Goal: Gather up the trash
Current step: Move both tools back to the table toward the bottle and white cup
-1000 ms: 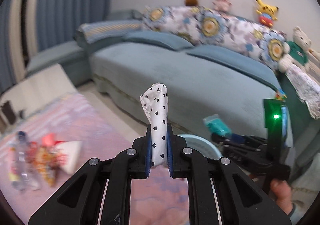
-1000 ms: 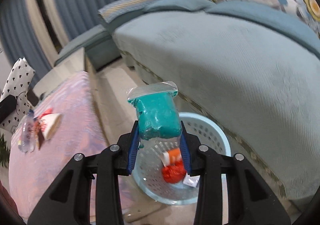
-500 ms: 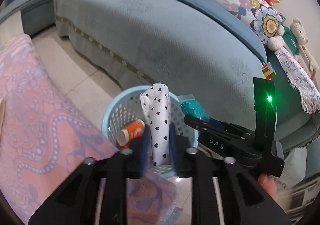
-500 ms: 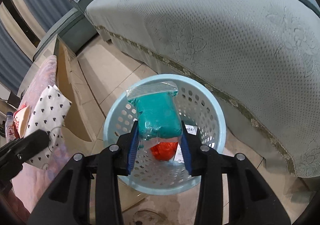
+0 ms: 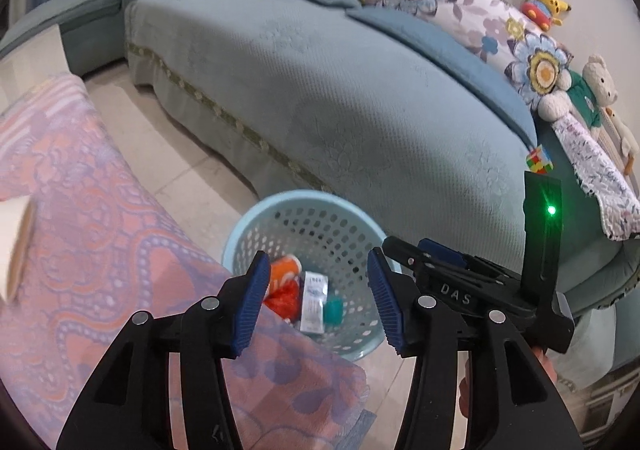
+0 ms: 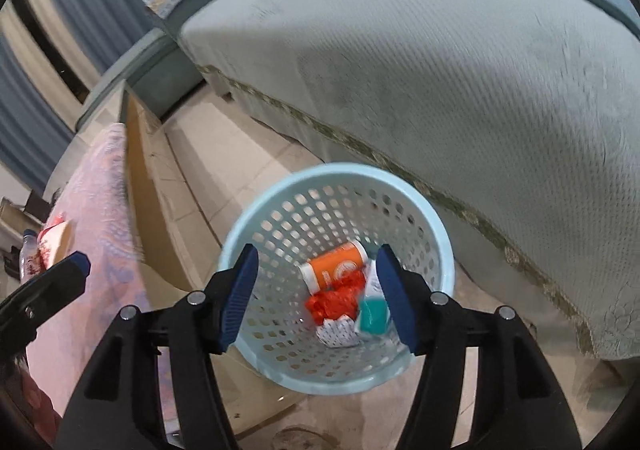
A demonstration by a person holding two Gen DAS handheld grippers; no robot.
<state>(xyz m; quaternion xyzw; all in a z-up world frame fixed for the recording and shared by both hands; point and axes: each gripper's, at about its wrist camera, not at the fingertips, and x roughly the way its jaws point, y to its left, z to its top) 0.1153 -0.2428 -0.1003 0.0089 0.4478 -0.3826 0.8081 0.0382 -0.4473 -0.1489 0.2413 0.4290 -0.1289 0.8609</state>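
Hovering over the basket, the right tool stands released, its blue pads parted with nothing between them; its jaws have just been opening. The left tool is likewise released and empty, its jaws also just opened, and it hangs above the same basket from the desk side.

Inside the basket, near its floor, lie the collected items: a teal packet toward the sofa side, a white wrapper with black hearts just beside it, a crumpled red wrapper touching both, and an orange-and-white tube resting on top toward the far wall. A white sachet lies among them, seen in the left view.

The basket stands on the tiled floor, between the desk with its pink patterned cloth and the pale blue sofa, close to the sofa's trimmed skirt. On the desk, well apart from the basket, more litter remains, too blurred to identify.
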